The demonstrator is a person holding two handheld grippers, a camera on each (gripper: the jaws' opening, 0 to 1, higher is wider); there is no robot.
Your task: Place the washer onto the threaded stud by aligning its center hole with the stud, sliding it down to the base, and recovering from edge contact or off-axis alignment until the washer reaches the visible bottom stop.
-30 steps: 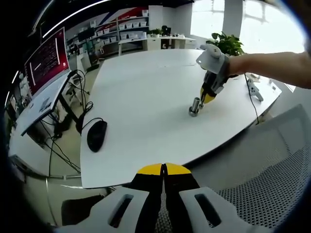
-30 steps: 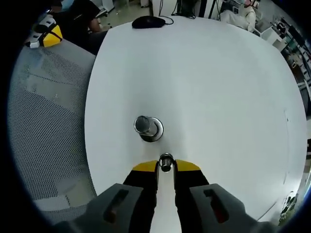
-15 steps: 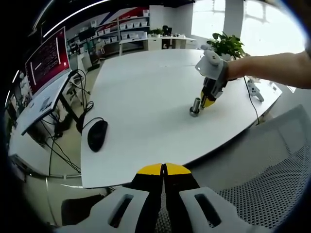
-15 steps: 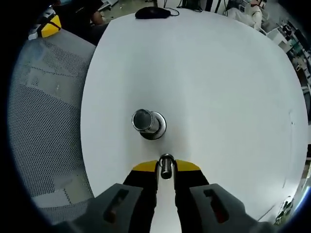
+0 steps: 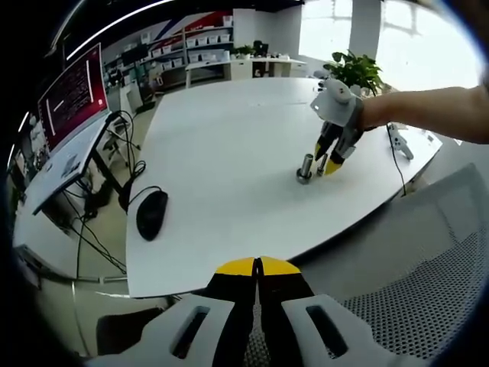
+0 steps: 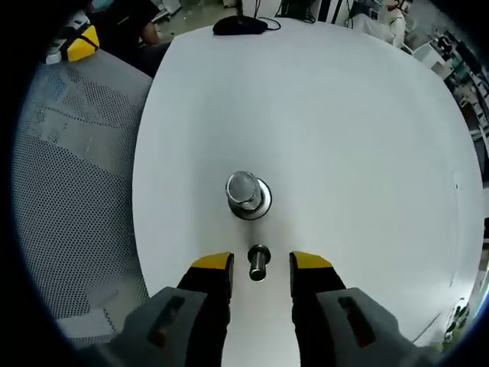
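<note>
I work at a broad white worktop (image 5: 229, 145) with a rounded edge. A black computer mouse (image 5: 151, 213) lies near its corner, its cable trailing off the edge. Beside me stands a grey mesh chair (image 6: 69, 191). Past the worktop, a monitor (image 5: 72, 95) glowing red sits on a second desk (image 5: 57, 172), with cables hanging beneath it. Shelving with white boxes (image 5: 202, 42) lines the far wall. A green potted plant (image 5: 355, 69) stands before bright windows (image 5: 405, 38). The floor (image 5: 61, 306) is pale.
</note>
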